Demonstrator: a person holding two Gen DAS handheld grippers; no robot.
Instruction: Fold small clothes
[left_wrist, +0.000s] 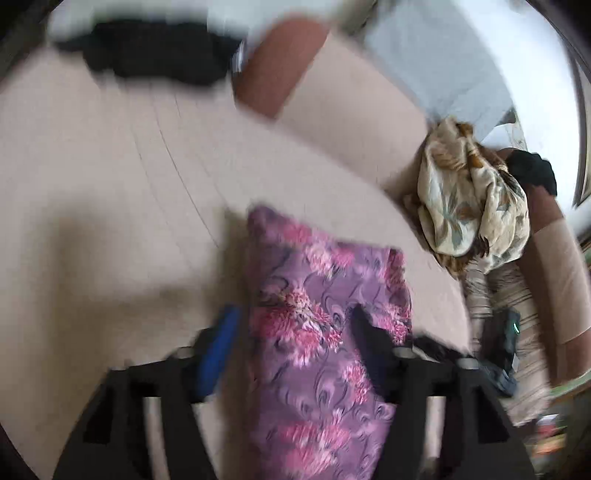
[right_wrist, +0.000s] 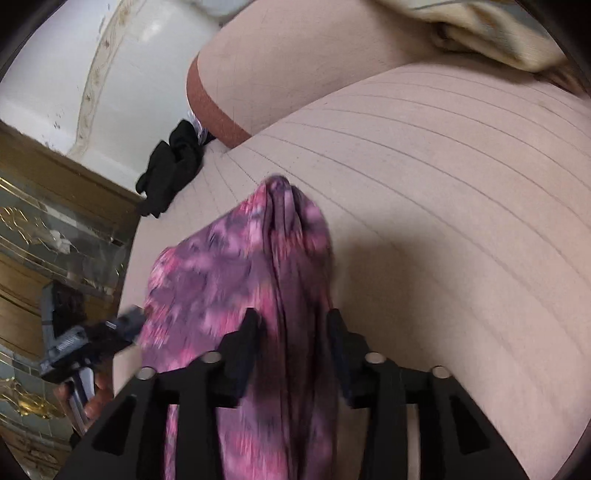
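Observation:
A purple garment with pink flowers (left_wrist: 325, 314) lies on the beige striped sofa seat (left_wrist: 110, 184), folded into a long strip. My left gripper (left_wrist: 291, 325) is open, its fingers on either side of the garment's near end. In the right wrist view the same garment (right_wrist: 258, 266) runs between the fingers of my right gripper (right_wrist: 293, 325), which stand apart around a bunched fold. The left gripper (right_wrist: 92, 339) shows at the lower left there, beside the garment's edge. Both views are blurred by motion.
A black cloth (left_wrist: 155, 55) lies at the sofa's far end near a brown-trimmed cushion (left_wrist: 280, 62). A cream floral cloth pile (left_wrist: 469, 199) sits at the right by the armrest. A wooden cabinet with glass (right_wrist: 55, 229) stands beyond the sofa's edge.

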